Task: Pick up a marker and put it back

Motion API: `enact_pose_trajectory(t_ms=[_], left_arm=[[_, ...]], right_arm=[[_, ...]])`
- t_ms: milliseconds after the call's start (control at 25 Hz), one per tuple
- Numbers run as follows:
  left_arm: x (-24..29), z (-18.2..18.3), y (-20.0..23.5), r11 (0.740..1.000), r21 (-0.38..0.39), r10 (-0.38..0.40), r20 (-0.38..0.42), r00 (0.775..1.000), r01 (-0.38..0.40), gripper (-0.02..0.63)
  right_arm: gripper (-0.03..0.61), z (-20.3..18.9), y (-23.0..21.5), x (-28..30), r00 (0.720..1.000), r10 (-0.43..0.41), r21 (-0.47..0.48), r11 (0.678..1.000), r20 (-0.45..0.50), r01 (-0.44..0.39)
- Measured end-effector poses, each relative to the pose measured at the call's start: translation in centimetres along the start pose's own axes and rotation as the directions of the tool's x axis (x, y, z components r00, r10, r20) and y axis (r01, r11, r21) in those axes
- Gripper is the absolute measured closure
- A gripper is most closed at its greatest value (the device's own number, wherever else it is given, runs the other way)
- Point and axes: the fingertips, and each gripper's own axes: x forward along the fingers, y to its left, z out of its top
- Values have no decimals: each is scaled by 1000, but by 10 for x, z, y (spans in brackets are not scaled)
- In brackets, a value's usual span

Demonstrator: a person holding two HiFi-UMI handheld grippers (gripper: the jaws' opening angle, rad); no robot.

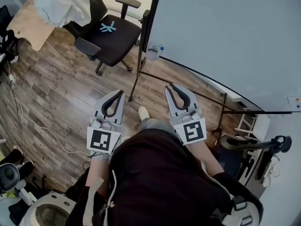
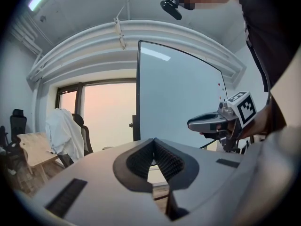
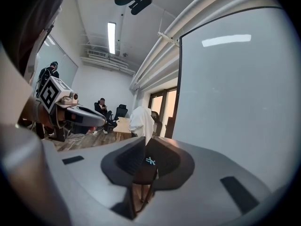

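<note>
On the right of the head view, a large grey-white whiteboard [image 1: 225, 36] on a dark metal stand slants across the frame. Wood-plank flooring [image 1: 56, 93] covers the rest. A person in a dark top [image 1: 160, 173] stands at the bottom and holds a grey two-jaw gripper in each hand. A black office chair [image 1: 115, 39] stands beyond, and a light wooden table [image 1: 26, 27] draped with a white cloth [image 1: 61, 4] sits at the upper left.

Each gripper carries a white cube printed with a black square pattern, the only marking that can be made out. The left gripper [image 1: 119, 93] has its curved jaws closed tip to tip with nothing between them. The right gripper [image 1: 169, 85] looks the same, tips together and empty.

A light blue cross-shaped piece [image 1: 107, 27] lies on the chair seat. A small pale item with a blue tip [image 1: 156, 51], perhaps the marker but too small to be sure, sits at the board's lower left corner. It is ahead of both grippers and well apart from them, nearer the right one.
</note>
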Motion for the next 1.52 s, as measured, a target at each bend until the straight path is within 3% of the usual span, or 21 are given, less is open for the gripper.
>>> enact_pose_trajectory(t_ms=[1520], left_arm=[[-55, 0, -15, 1000, 17, -13, 10, 1000, 13, 606]], right_arm=[[525, -8, 53, -37, 999, 0, -8, 1000, -40, 0]])
